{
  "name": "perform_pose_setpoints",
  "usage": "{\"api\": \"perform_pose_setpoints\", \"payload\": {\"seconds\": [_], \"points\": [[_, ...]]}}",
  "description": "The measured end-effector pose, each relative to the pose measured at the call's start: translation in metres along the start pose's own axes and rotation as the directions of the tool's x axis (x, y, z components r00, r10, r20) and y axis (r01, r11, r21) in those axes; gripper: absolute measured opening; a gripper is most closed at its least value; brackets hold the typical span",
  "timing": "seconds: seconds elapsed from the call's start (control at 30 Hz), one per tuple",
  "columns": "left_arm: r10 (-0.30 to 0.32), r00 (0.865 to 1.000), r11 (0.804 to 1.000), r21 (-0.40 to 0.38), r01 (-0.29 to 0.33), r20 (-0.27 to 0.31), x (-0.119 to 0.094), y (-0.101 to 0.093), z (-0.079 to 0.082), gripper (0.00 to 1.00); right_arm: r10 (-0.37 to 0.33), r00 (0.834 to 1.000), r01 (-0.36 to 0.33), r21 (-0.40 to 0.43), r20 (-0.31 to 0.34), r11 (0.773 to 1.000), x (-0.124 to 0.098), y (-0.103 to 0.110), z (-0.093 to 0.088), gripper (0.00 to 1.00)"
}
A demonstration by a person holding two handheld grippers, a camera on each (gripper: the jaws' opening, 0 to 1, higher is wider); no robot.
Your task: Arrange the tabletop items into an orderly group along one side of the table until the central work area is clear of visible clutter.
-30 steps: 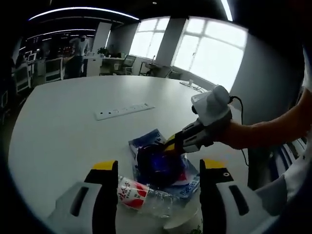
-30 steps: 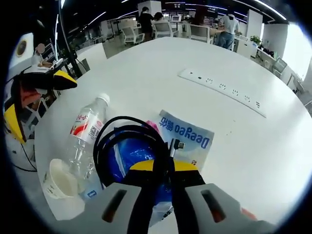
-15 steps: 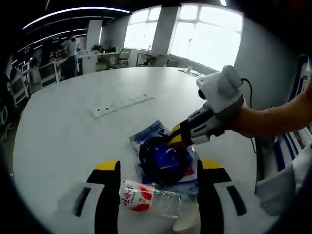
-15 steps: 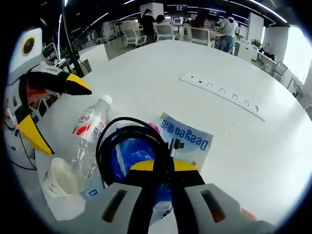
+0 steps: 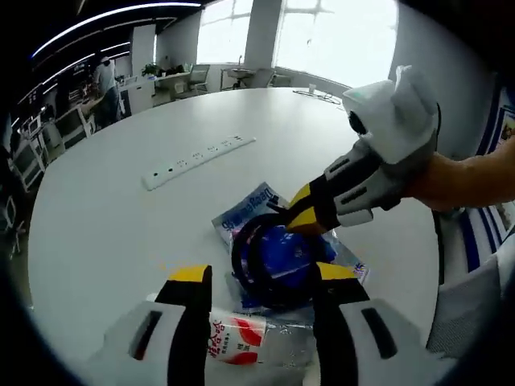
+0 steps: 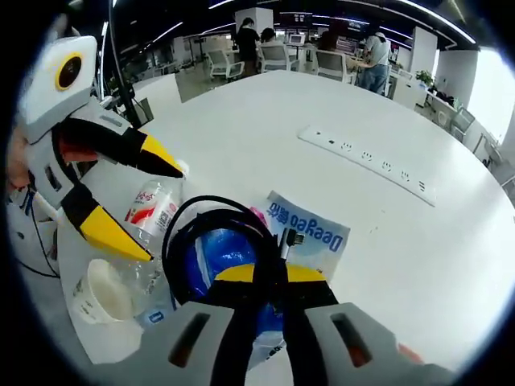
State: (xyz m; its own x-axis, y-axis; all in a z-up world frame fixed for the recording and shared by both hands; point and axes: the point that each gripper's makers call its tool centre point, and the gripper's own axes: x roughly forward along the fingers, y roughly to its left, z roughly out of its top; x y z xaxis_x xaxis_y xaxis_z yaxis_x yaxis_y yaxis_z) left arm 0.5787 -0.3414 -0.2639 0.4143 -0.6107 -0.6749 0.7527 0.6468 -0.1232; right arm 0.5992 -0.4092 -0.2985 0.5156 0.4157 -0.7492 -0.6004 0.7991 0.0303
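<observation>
Straddling bottle (image 5: 249,342) left tool (image 5: 261,281); right tool (image 6: 269,273) pinching cable (image 6: 201,221)

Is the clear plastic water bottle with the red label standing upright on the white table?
No, the clear plastic water bottle with the red label lies on its side on the white table.

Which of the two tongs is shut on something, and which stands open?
The right tongs are shut on the black cable coil lying over the blue packet. The left tongs stand open, straddling the plastic bottle.
</observation>
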Motion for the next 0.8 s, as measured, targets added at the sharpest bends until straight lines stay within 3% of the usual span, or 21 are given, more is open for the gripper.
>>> {"api": "perform_pose_setpoints", "payload": {"seconds": [0.37,0.47,0.6,0.67,0.8], "points": [[0.001,0.999,1.0,-0.003,-0.001,-0.038,0.014,0.008,-0.007,0.36,-0.002,1.0,0.002,-0.006,0.01,1.0,-0.002,0.001,0.002,0.08],[0.008,0.999,1.0,0.019,-0.007,-0.052,0.017,0.011,-0.01,0.27,-0.002,1.0,0.002,-0.006,0.013,1.0,-0.003,0.001,0.003,0.08],[0.002,0.999,1.0,0.009,-0.002,-0.05,0.021,0.011,-0.009,0.24,-0.002,1.0,0.002,-0.004,0.014,1.0,-0.003,0.001,0.003,0.08],[0.01,0.998,1.0,0.029,-0.009,-0.056,0.022,0.012,-0.01,0.16,0.0,1.0,0.001,-0.002,0.014,1.0,-0.002,0.001,0.003,0.08],[0.021,0.998,0.999,0.05,-0.017,-0.066,0.024,0.013,-0.011,0.15,0.0,1.0,0.0,0.001,0.015,1.0,-0.002,0.001,0.002,0.08]]}}
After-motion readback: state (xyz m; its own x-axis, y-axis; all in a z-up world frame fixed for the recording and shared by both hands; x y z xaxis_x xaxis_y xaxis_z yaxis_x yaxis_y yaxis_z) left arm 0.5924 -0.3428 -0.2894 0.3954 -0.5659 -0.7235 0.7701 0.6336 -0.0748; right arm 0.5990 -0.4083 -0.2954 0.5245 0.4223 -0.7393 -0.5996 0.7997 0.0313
